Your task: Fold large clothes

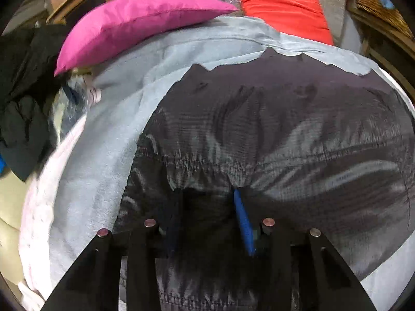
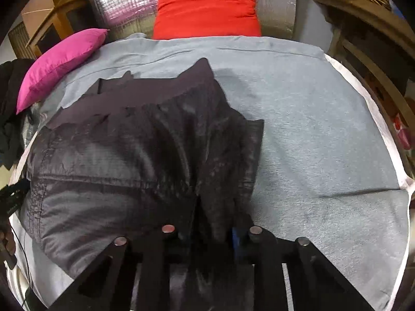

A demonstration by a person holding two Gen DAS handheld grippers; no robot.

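Observation:
A large dark grey garment point(image 1: 285, 134) of shiny ripstop cloth with an elastic band lies on a light blue blanket point(image 1: 109, 140). My left gripper point(image 1: 207, 199) is shut on the gathered band of the garment, with cloth bunched between the blue-padded fingers point(image 1: 243, 223). In the right wrist view the same garment point(image 2: 124, 160) covers the left half of the blanket point(image 2: 324, 134). My right gripper point(image 2: 215, 230) is shut on the garment's right edge, which drapes over the fingers and hides most of them.
A pink cushion point(image 1: 129, 23) and a red cushion point(image 1: 282, 7) lie at the far end, also in the right wrist view as pink point(image 2: 59, 64) and red point(image 2: 207, 7). A dark clothes pile point(image 1: 23, 98) sits left. Wooden furniture point(image 2: 368, 39) stands right.

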